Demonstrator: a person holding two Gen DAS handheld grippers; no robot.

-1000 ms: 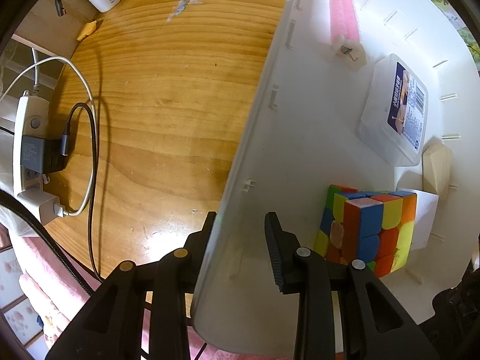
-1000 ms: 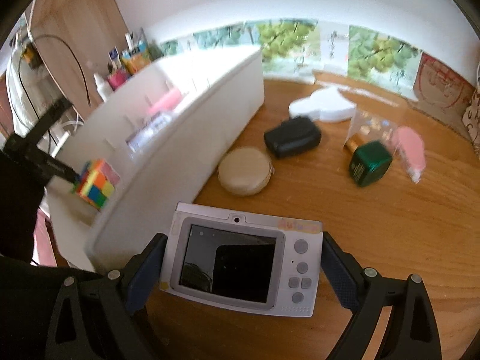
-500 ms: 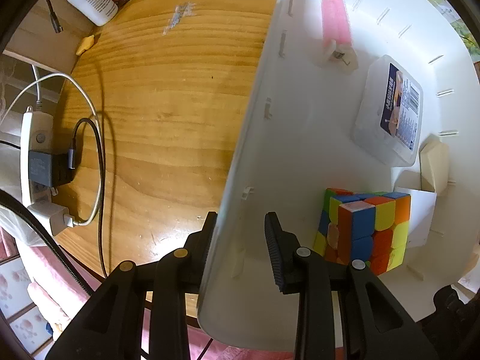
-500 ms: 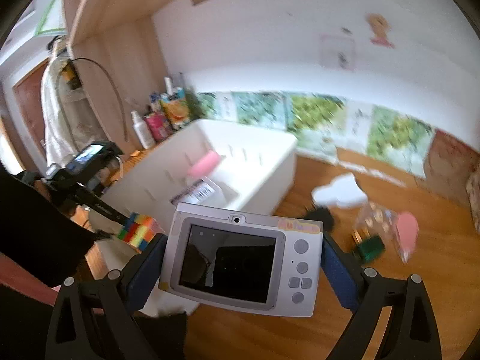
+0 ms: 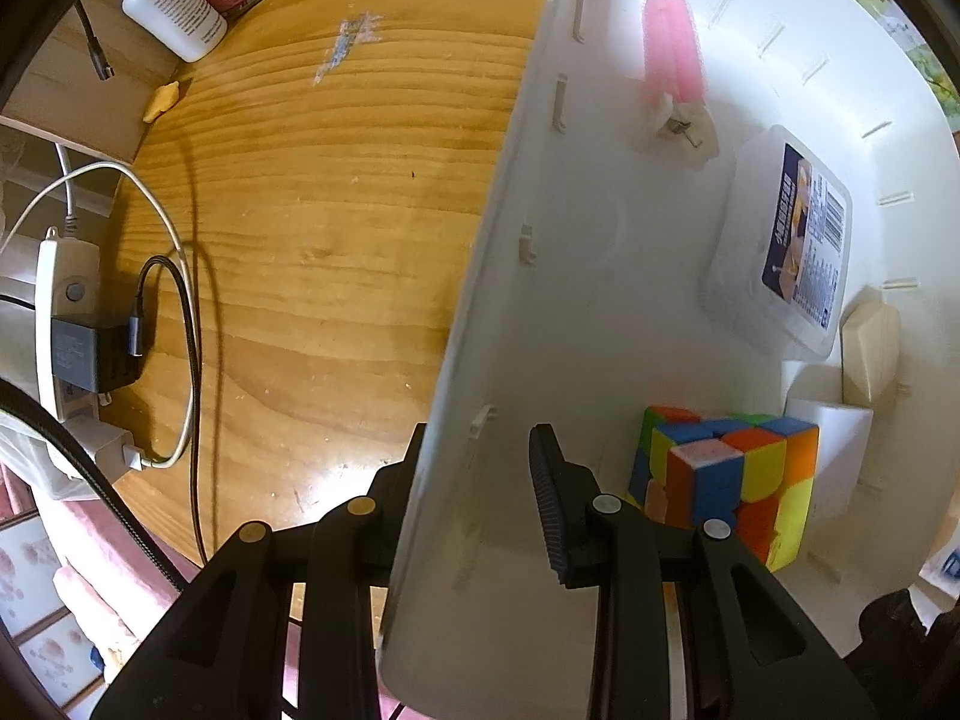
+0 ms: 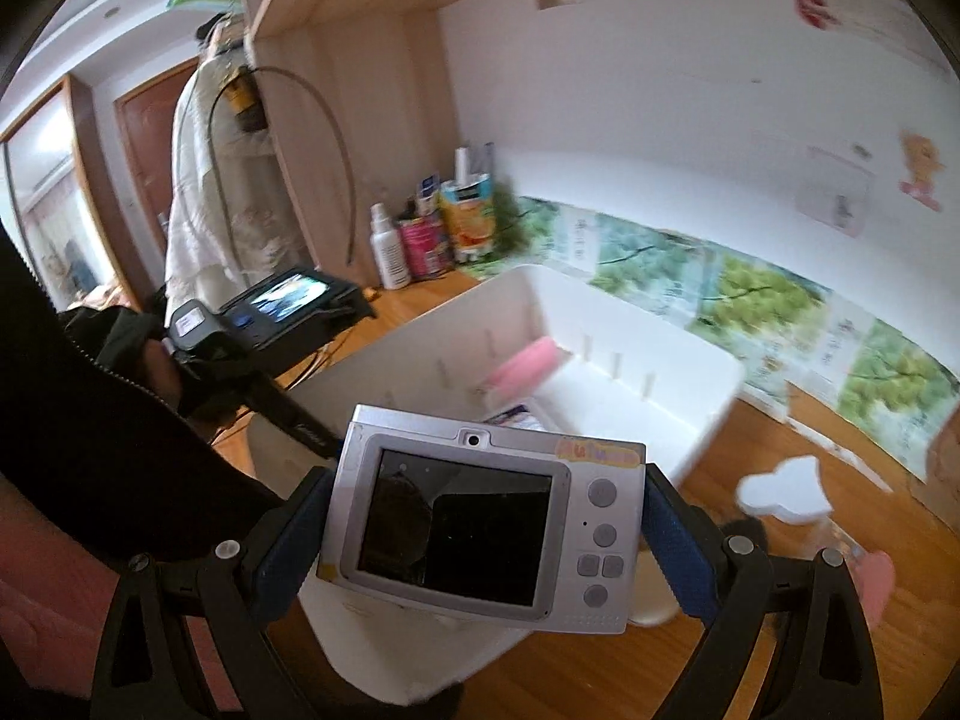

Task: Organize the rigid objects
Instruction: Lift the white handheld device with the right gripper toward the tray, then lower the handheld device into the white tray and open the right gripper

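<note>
Both jaws grip: left on bin [image 5: 480, 312] wall, right on camera [image 6: 486, 522].

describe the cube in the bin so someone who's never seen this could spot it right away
Look into the big white plastic bin on the wooden table. In its near corner, beside the left gripper straddling the bin wall, sits a multicoloured twisty puzzle cube. Its bright patchwork squares set it apart from the pale clear labelled box and pink foam roller.

Both fisheye views are being bent strongly and vignetted black at the edges. The wooden table [image 5: 312, 228] is being lit warmly, with cable shadows cast across it. The right wrist view's background is being smeared by motion blur; daylight is being washed over the white wall [image 6: 630, 96].
</note>
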